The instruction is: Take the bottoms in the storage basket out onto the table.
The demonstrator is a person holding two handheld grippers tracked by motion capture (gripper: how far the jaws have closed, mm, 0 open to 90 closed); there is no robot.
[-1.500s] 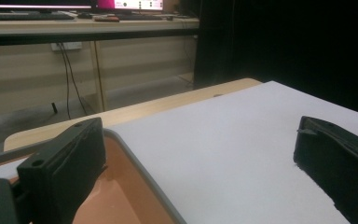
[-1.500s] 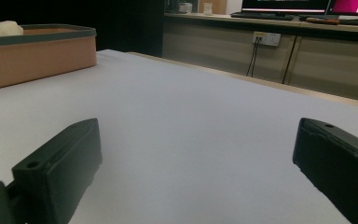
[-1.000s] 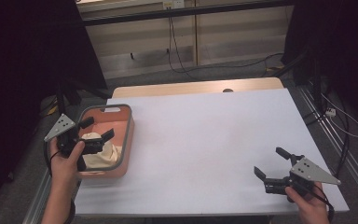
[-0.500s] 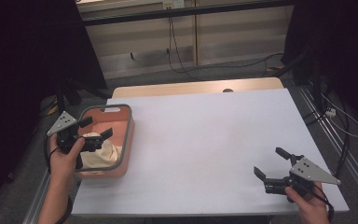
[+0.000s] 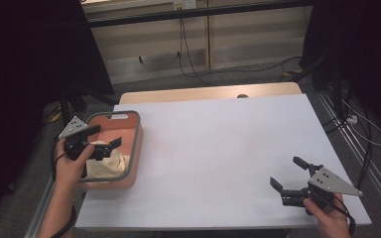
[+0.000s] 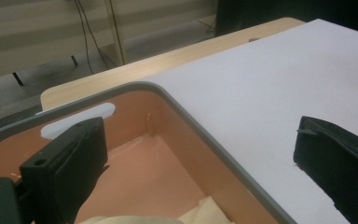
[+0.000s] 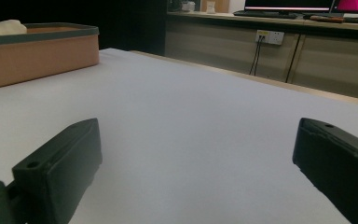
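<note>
Two grippers are in use at a white table (image 5: 218,148). On the table's left edge stands a salmon-coloured bin (image 5: 129,153) with a grey rim, and a cream cloth (image 5: 106,163) lies inside it, bunched toward the near end. The left gripper (image 5: 104,140) hovers over the bin, above the cloth, with its jaws spread wide apart and nothing between them. From the left gripper view, one jaw stands over the bin's interior and the other over the white tabletop beyond the rim, while a corner of the cloth (image 6: 205,212) shows at the bottom edge below the jaws. The right gripper (image 5: 290,173) sits low near the table's front right corner, well apart from the bin, jaws likewise spread and empty. From the right gripper view, the bin (image 7: 37,53) stands far off at upper left, with the cloth (image 7: 0,27) rising just above its rim.
</note>
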